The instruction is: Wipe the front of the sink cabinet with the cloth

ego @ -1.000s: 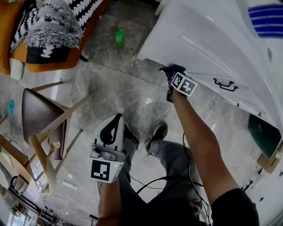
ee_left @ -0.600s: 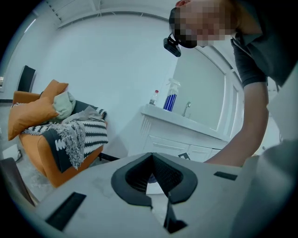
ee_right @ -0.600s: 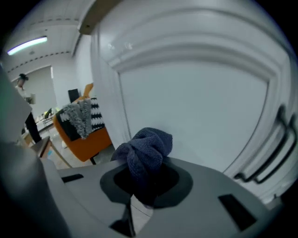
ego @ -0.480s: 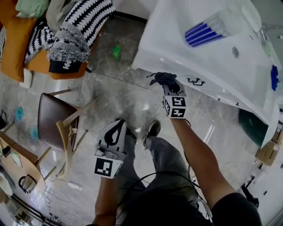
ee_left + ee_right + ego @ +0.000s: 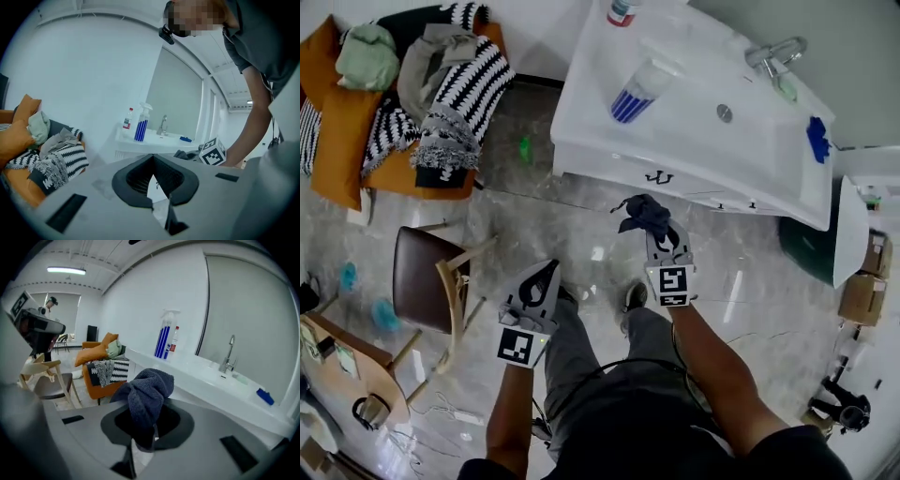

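Below the white sink cabinet, in the head view, a dark grey cloth is held bunched at the tips of the right gripper. From that gripper's own view the jaws are seen clamped on the cloth, a fold of which is pinched between them while the rest is heaped over the tips. The cloth is kept just in front of the cabinet's pale front, near a small dark handle; whether it touches the panel cannot be told. The left gripper is held lower and to the left, over the marble floor, well apart from the cabinet. Its jaws are seen pressed together with nothing between them (only a thin wedge of light shows below the pads). On the countertop a blue-striped spray bottle is laid on its side beside the basin, and a tap is set at the far edge. A wooden chair is placed to the left, with an orange sofa piled with clothes beyond it
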`<state>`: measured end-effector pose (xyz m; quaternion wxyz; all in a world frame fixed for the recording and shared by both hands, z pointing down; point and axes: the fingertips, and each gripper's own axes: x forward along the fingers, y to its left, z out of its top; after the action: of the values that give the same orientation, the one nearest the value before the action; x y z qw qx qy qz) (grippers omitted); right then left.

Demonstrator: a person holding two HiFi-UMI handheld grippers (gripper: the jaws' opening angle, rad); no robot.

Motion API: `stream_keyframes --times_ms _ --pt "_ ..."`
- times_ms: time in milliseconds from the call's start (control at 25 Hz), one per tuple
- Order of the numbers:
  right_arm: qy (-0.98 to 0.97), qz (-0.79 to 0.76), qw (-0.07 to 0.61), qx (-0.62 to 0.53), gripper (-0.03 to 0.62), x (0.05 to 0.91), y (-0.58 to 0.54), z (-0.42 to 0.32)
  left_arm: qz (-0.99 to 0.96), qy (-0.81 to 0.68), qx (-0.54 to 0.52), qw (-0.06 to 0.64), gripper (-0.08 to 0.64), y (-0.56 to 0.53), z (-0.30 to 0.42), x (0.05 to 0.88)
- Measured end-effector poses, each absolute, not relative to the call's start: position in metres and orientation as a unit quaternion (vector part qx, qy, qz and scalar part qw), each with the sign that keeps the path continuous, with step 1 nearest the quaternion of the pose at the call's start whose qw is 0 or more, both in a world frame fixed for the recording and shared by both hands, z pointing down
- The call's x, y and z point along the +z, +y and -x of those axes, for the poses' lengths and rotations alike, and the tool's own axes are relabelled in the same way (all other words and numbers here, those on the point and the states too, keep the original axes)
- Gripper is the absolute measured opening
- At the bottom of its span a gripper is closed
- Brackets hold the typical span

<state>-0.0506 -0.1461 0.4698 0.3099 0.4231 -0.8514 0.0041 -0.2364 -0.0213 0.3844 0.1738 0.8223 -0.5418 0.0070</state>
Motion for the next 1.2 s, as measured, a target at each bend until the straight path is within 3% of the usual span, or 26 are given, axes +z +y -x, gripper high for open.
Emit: stream_keyframes --times_ms 280,400,640,920,1080,1200 --pt "-0.838 -0.421 0.346 -0.045 0.048 0.481 -0.150 -0.057 -0.820 -0.553 0.040 0.146 0.003 -0.007 0.161 0.374" --pt "-0.831 -0.385 0.374 -0.147 0.048 0.489 -0.162 -0.098 -0.810 -0.568 0.057 0.134 0.005 -0.001 0.110 0.387" --pt "-0.808 -0.356 0.405 -0.237 0.048 0.530 -0.211 -0.180 -0.786 -0.593 0.026 0.176 0.004 0.012 0.010 0.418" --pt "-0.799 -0.294 0.422 -0.311 0.048 0.636 -0.255 -0.126 -0.771 -0.588 0.048 0.238 0.003 0.054 0.001 0.498" --pt "-0.786 -0.287 0.425 -0.346 0.048 0.665 -0.277 -0.100 -0.766 -0.594 0.069 0.236 0.003 0.055 0.018 0.535" --pt "-0.763 -0.291 0.436 -0.379 0.048 0.661 -0.288 -0.125 -0.770 -0.597 0.059 0.219 0.004 0.043 0.024 0.541"
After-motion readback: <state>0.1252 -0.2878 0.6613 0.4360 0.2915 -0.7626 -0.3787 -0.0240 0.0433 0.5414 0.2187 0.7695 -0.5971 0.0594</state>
